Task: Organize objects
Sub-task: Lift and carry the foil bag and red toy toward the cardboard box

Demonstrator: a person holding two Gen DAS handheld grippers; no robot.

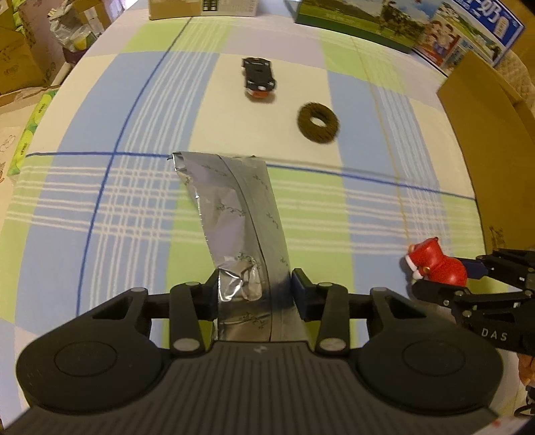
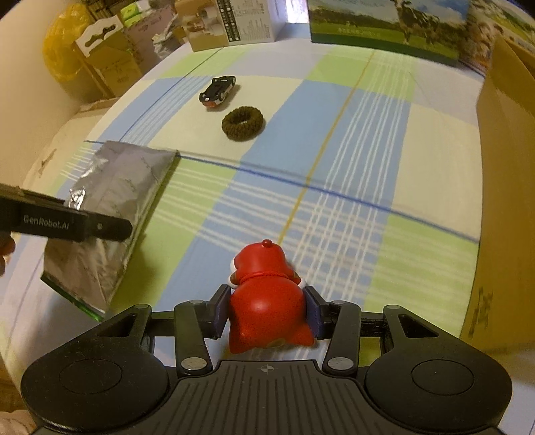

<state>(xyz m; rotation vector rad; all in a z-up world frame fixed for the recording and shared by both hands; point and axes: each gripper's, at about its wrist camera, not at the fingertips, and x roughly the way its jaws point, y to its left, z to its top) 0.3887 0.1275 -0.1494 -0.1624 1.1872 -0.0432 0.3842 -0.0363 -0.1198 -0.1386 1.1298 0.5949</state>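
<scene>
My left gripper (image 1: 255,294) is shut on a silver foil packet (image 1: 234,214), which sticks out forward above the checked cloth. The same foil packet (image 2: 110,207) shows at the left of the right wrist view, with the left gripper's finger (image 2: 103,227) across it. My right gripper (image 2: 267,309) is shut on a red toy figure (image 2: 267,301); that red toy figure (image 1: 434,264) appears at the right edge of the left wrist view. A black toy car (image 1: 258,77) and a brown ring-shaped hair tie (image 1: 318,122) lie farther ahead on the cloth.
A brown cardboard box (image 2: 508,187) stands along the right side. Printed boxes (image 1: 384,23) line the far edge of the checked cloth (image 1: 100,200). Cartons and clutter (image 2: 100,57) sit beyond the left edge. A hand (image 2: 5,254) shows at the far left.
</scene>
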